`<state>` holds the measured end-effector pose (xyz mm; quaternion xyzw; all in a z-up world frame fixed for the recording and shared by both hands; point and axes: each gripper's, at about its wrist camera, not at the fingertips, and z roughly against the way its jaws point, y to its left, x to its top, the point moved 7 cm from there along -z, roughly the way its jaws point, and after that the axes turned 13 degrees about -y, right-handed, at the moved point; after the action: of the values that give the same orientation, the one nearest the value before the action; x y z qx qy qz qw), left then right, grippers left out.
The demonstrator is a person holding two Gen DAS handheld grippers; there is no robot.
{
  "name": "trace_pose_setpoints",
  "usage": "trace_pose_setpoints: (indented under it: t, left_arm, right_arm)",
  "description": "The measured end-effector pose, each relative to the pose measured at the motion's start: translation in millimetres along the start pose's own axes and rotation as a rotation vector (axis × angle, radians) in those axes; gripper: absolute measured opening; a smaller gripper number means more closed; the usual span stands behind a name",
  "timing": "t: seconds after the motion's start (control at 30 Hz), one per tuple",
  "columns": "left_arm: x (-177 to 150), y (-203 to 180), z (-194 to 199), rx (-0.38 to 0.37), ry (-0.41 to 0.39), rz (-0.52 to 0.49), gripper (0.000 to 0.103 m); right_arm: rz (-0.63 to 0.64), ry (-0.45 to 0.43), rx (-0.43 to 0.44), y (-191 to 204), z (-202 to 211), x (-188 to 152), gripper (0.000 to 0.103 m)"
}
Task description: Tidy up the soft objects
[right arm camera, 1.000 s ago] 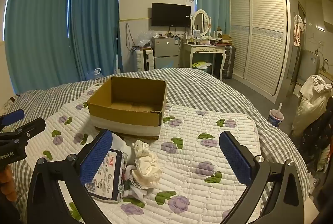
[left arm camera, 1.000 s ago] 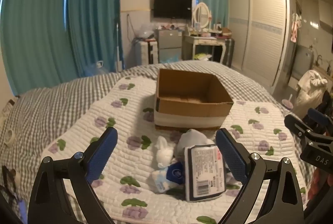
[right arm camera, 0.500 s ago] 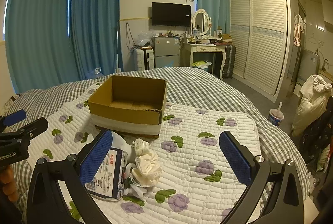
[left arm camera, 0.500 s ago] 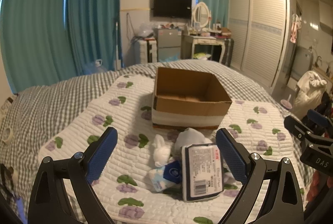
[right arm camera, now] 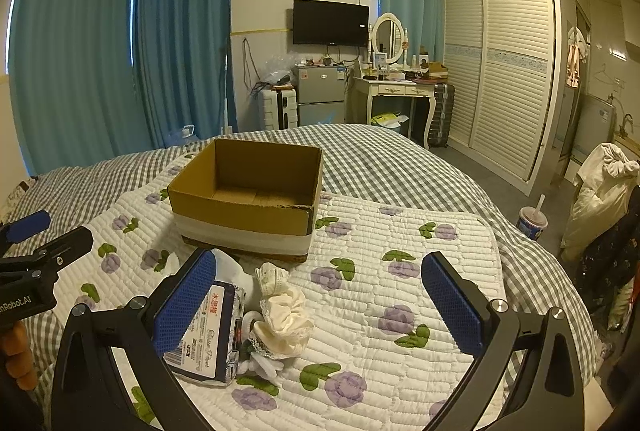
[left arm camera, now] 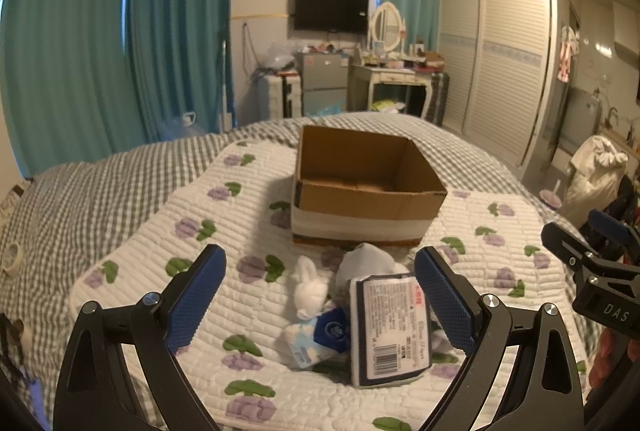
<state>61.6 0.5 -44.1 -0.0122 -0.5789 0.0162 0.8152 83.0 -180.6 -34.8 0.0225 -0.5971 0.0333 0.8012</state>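
The left gripper (left arm camera: 320, 287) and the right gripper (right arm camera: 320, 287) both hang wide open above the quilt (left arm camera: 168, 227), holding nothing; between the left one's fingers lie a tissue pack (left arm camera: 390, 327), a small blue packet (left arm camera: 316, 339) and a white plush toy (left arm camera: 310, 287). A cream scrunchie (right arm camera: 286, 319) touches the pack; the open cardboard box (left arm camera: 360, 187) stands just behind the pile.

Black frame on the left hand-held gripper (left arm camera: 320, 295), two angular arms with triangular cut-outs and silver screw heads at the joints. Blue fingers (left arm camera: 196, 295) faced with a fine cross-hatched texture. Same build on the right hand-held gripper (right arm camera: 320, 307): black arms, silver screws, blue textured fingers (right arm camera: 450, 307). White lettering, partly cut off, marks each body as seen from the other camera.
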Motion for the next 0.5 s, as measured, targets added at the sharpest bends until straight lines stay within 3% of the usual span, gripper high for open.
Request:
trace_pose_setpoints:
  t: [0.5]
  left_arm:
    - [-0.6,0.0,0.9,0.002,-0.001,-0.001,0.097]
  right_arm:
    - [0.004,-0.005,0.004,2.7,2.1,1.1,0.103]
